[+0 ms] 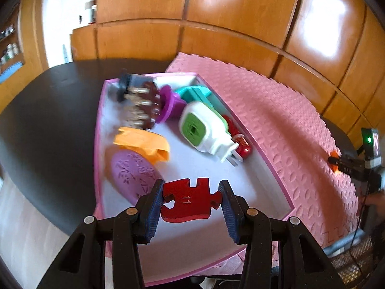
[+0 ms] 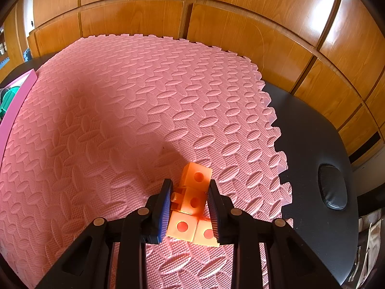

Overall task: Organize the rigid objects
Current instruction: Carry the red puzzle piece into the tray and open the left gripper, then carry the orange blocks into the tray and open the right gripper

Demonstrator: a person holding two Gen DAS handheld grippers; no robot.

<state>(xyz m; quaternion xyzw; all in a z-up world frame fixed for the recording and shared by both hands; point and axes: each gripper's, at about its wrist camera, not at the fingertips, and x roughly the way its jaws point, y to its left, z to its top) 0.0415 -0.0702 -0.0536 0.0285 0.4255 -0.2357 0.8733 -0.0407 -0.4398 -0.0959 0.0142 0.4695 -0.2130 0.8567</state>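
Note:
In the left wrist view my left gripper (image 1: 191, 196) is shut on a red puzzle piece (image 1: 190, 201) marked 11, held over the near part of a pink-rimmed white box (image 1: 269, 166). The box holds a purple oval piece (image 1: 131, 172), an orange piece (image 1: 144, 145), a white and green plug (image 1: 204, 130), a red item (image 1: 240, 142), a teal piece (image 1: 195, 92), a purple funnel-like piece (image 1: 168, 104) and a brown pronged part (image 1: 142, 106). In the right wrist view my right gripper (image 2: 190, 197) is shut on a cluster of orange linking cubes (image 2: 192, 202) resting on the pink foam mat (image 2: 120, 120).
The mat lies on a black padded table (image 2: 312, 132) with a round hole (image 2: 333, 186) at right. The box edge (image 2: 14, 106) shows at the mat's left side. Wooden panelled cabinets (image 2: 240, 24) stand behind. The other gripper (image 1: 351, 166) shows at right in the left wrist view.

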